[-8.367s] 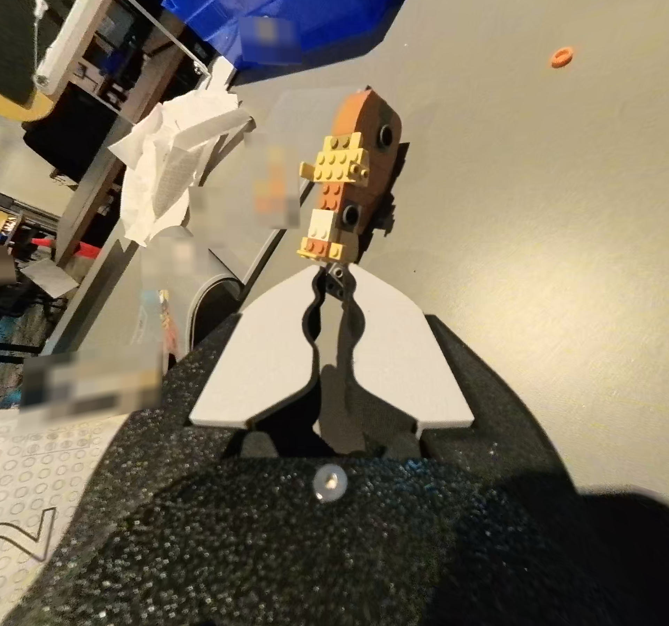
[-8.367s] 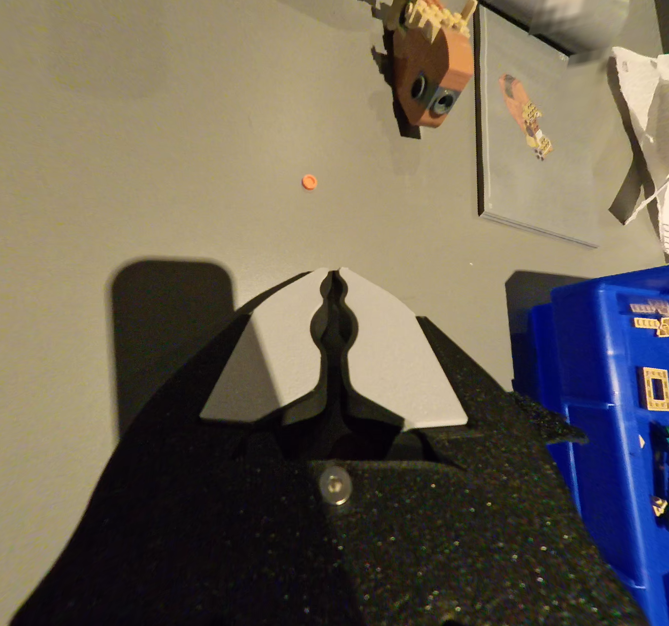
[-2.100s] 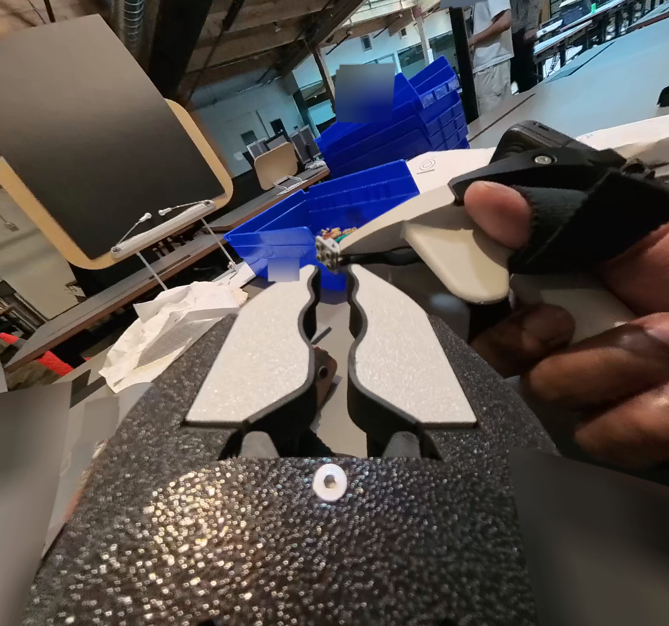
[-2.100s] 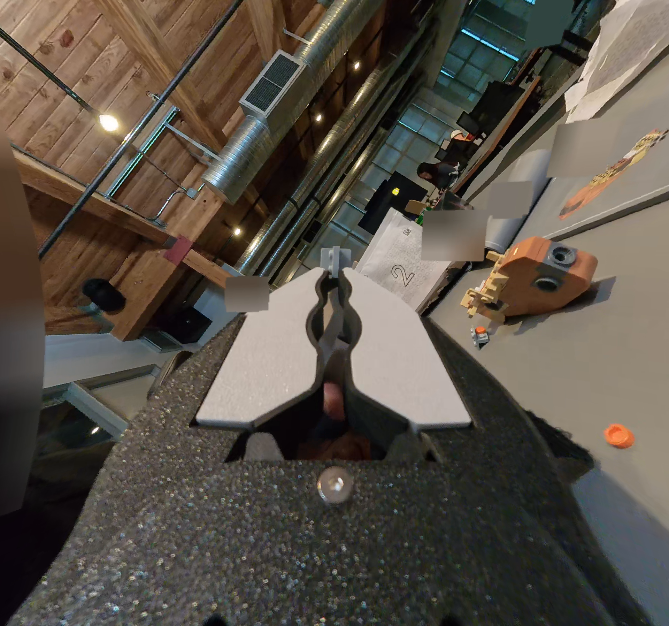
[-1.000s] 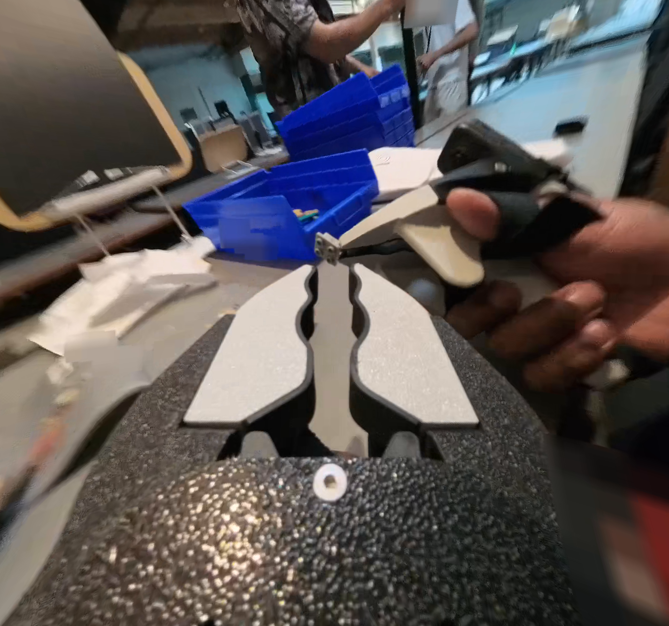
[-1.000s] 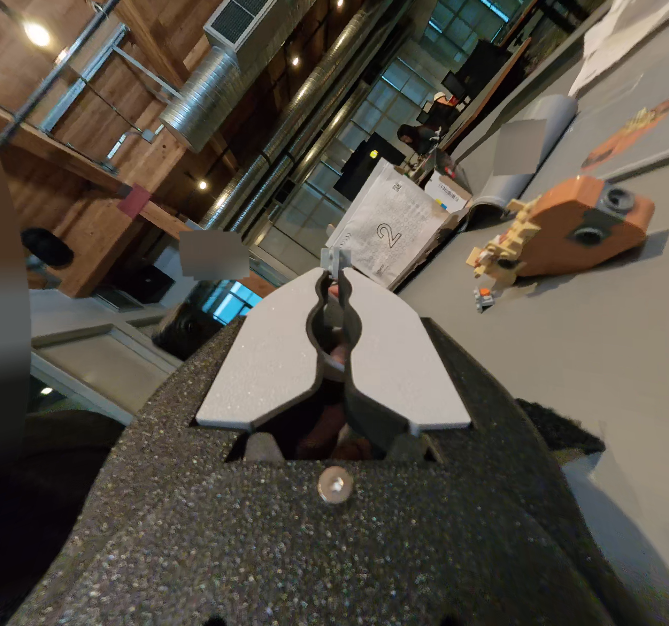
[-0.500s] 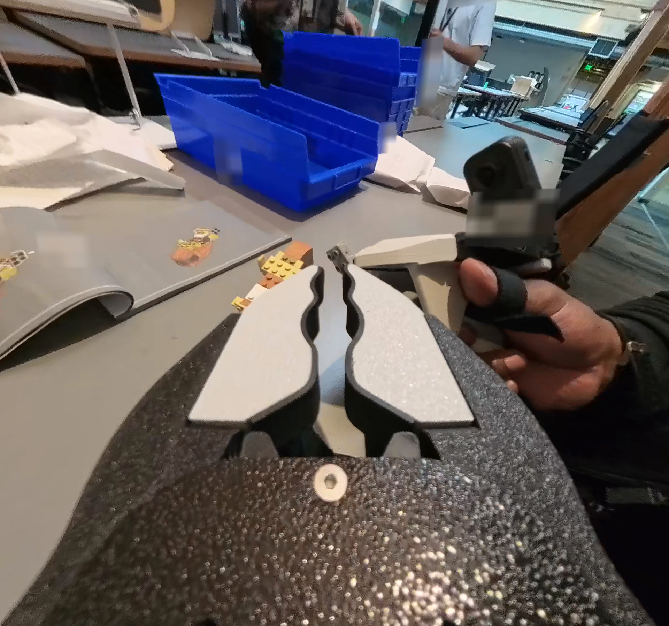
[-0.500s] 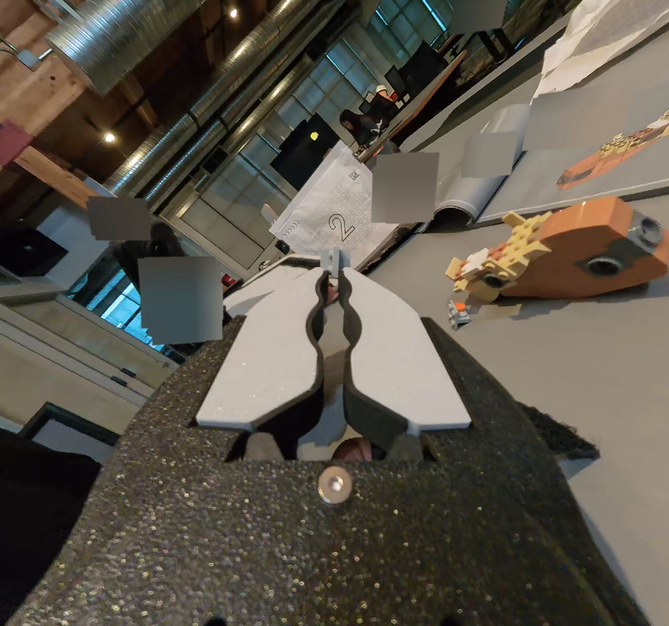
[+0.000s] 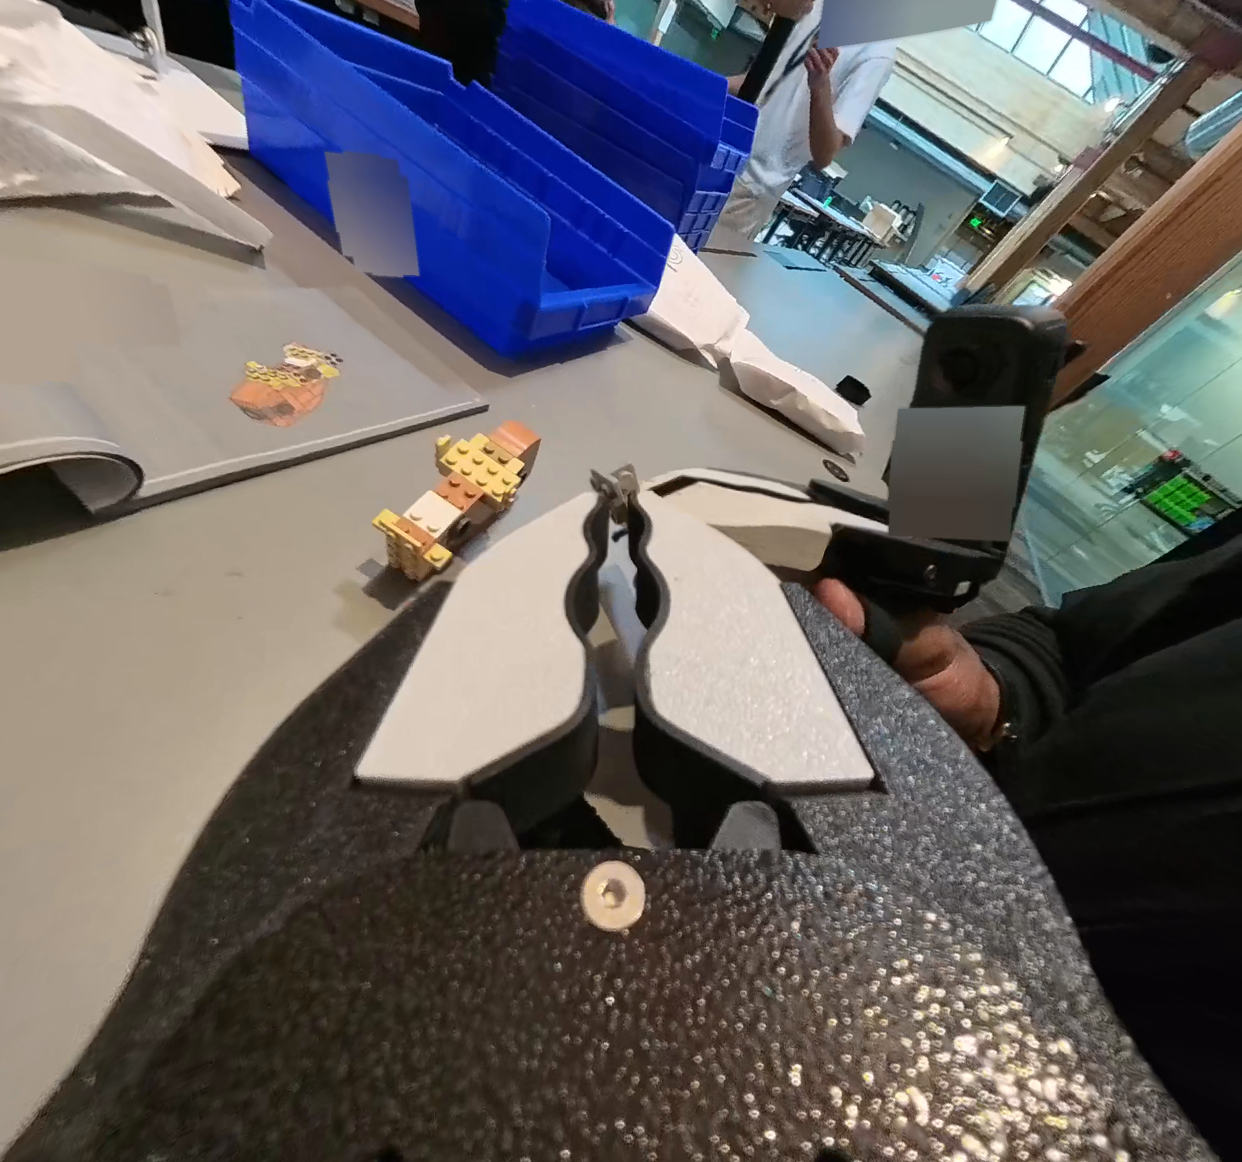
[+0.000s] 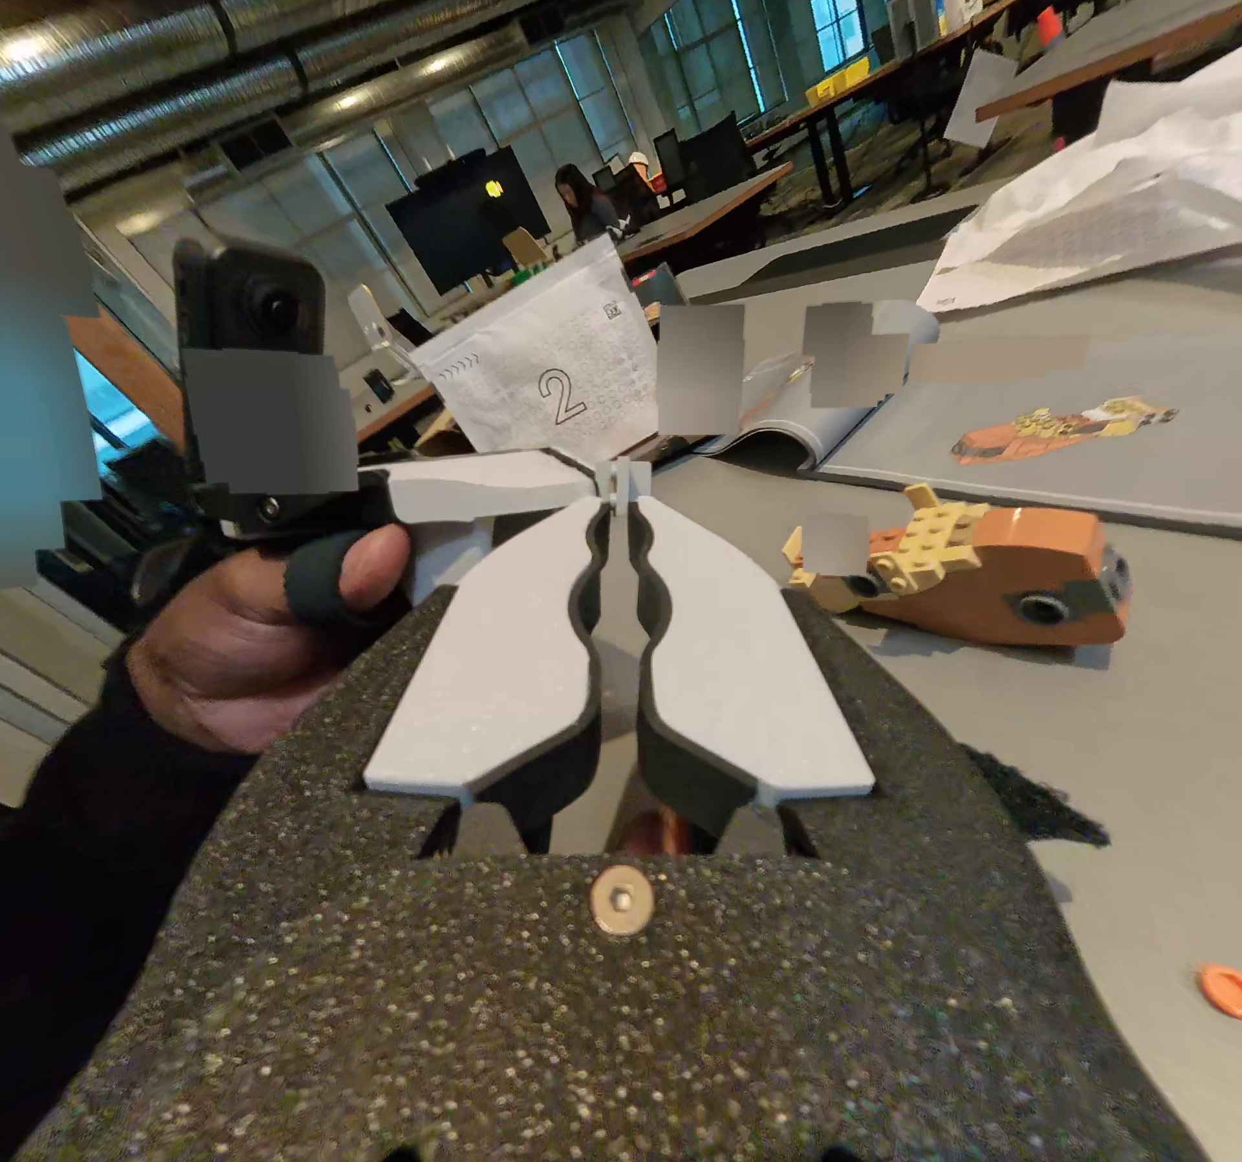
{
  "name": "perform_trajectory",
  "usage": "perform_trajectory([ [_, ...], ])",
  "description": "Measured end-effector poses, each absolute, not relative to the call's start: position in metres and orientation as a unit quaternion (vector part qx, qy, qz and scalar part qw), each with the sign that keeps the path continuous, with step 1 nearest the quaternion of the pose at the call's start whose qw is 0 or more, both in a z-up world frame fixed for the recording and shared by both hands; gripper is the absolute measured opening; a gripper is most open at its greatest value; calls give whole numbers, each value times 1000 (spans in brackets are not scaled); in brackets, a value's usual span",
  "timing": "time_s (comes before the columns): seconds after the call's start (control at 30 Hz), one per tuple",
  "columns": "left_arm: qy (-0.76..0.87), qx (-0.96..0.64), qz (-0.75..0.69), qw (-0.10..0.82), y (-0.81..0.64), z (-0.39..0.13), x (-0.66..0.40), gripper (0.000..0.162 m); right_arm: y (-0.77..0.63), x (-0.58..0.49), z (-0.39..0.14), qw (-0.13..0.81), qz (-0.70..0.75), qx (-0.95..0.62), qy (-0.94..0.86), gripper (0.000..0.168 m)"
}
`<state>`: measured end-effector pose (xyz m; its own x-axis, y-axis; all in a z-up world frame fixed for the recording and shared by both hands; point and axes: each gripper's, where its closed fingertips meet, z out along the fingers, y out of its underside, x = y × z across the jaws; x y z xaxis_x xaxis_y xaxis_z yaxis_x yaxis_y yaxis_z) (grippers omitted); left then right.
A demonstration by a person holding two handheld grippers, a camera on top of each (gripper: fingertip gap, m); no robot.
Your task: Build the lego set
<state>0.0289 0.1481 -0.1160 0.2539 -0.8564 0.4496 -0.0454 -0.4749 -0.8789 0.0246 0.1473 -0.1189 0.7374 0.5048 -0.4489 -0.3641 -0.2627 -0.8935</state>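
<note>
A small grey Lego piece (image 9: 619,483) sits where the two grippers' tips meet, held above the grey table (image 9: 168,659). My left gripper (image 9: 615,503) has its jaws drawn in close on the piece. My right gripper (image 10: 622,503) is shut on the same piece (image 10: 622,479), tip to tip with the left one. The brown and tan Lego model (image 9: 464,498) lies on its side on the table, just left of and beyond the tips. In the right wrist view the model (image 10: 974,565) lies to the right.
An open instruction booklet (image 9: 201,377) lies left of the model. A blue bin (image 9: 470,188) stands behind it. A white numbered bag (image 10: 558,383) and crumpled paper (image 10: 1109,188) sit farther back. A small orange round piece (image 10: 1220,988) lies on the table. People stand beyond the table. The grippers are tip to tip, or close to it.
Both grippers have tilted down toward the table, still tip to tip. My left jaws have narrowed onto the grey piece that the right gripper holds.
</note>
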Motion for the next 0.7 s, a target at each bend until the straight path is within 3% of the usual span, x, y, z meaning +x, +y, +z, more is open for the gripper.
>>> perform_trajectory([
  [0.33, 306, -695, -570, 314, 143, -119, 29, 10, 145, 28, -119, 637, 271, -715, -102, 5],
  [0.7, 311, -695, -568, 313, 142, -117, 33, 4, 143, 28, -117, 654, 240, -708, -121, 5],
])
